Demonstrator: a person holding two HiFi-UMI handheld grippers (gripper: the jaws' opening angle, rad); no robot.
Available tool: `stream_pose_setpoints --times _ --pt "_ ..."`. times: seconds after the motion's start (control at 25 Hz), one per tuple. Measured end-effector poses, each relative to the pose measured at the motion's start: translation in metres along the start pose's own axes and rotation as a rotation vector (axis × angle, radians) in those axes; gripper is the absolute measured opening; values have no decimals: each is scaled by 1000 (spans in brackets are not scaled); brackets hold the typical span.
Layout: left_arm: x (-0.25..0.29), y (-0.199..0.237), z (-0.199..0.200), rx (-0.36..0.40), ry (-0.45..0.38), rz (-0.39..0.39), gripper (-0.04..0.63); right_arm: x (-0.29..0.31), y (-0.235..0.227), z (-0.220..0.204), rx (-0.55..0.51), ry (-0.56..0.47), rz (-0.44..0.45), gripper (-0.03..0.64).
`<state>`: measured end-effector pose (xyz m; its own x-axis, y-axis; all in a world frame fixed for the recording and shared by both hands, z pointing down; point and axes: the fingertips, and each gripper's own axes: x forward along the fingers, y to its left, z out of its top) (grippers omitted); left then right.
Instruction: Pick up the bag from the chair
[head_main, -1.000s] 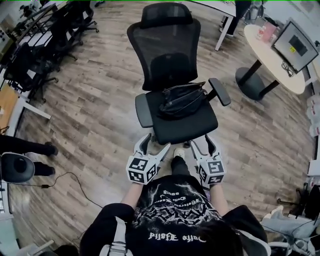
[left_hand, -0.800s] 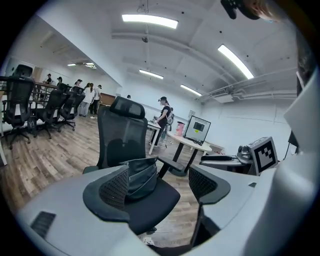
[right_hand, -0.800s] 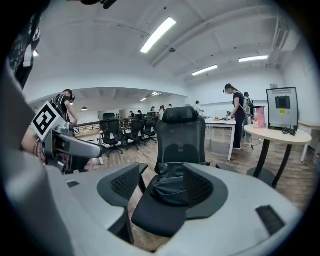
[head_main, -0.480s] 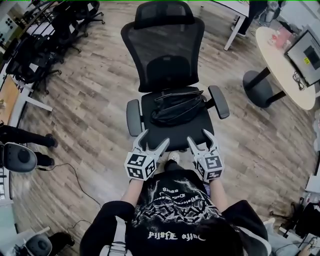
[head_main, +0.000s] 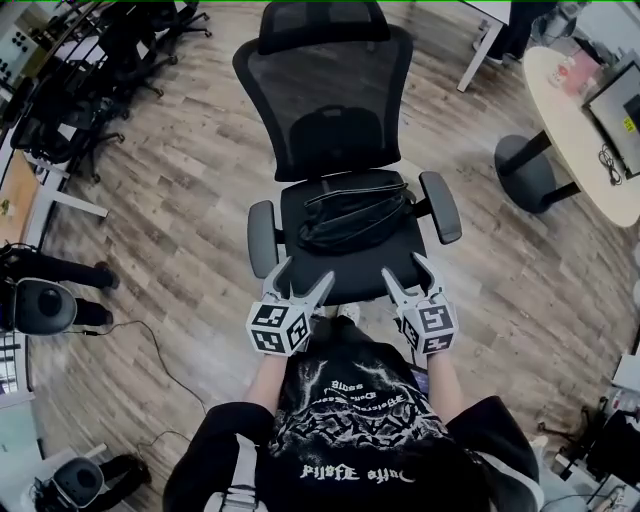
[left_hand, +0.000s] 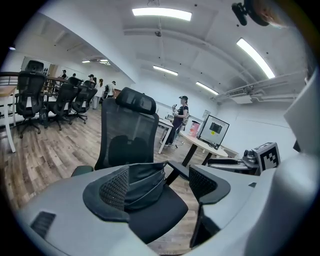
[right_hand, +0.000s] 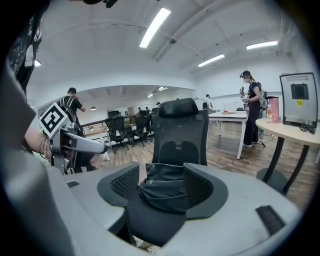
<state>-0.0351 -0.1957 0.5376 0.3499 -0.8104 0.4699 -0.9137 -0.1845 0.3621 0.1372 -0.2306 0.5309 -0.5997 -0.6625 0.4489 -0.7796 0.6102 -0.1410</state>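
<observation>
A black bag (head_main: 352, 214) lies flat on the seat of a black mesh office chair (head_main: 330, 110), towards the backrest. The bag (left_hand: 142, 184) shows between the jaws in the left gripper view, and the bag (right_hand: 162, 186) also in the right gripper view. My left gripper (head_main: 299, 282) hovers open at the seat's front left edge. My right gripper (head_main: 407, 276) is open at the front right edge. Neither touches the bag; both jaw pairs hold nothing.
The chair's armrests (head_main: 441, 206) flank the seat. A round table (head_main: 580, 120) with a monitor stands at the right. More office chairs (head_main: 70, 110) and desks fill the left. A cable (head_main: 150, 370) runs over the wooden floor. People stand in the background (left_hand: 179, 120).
The chair has come closer and turned square to me over the last second. Both grippers now sit at the seat's front edge, still open.
</observation>
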Motion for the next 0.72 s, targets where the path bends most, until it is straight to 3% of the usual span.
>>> stream_pose_setpoints --times 0.28,0.56,0.72 --pt "34 16 5 -5 32 -15 382 18 -19 -1 -6 43 -9 281" --pt "81 39 8 2 81 -24 382 59 -56 3 -181 119 -18 293" --pt "105 53 7 0 111 -31 382 92 -75 5 -171 138 -9 293"
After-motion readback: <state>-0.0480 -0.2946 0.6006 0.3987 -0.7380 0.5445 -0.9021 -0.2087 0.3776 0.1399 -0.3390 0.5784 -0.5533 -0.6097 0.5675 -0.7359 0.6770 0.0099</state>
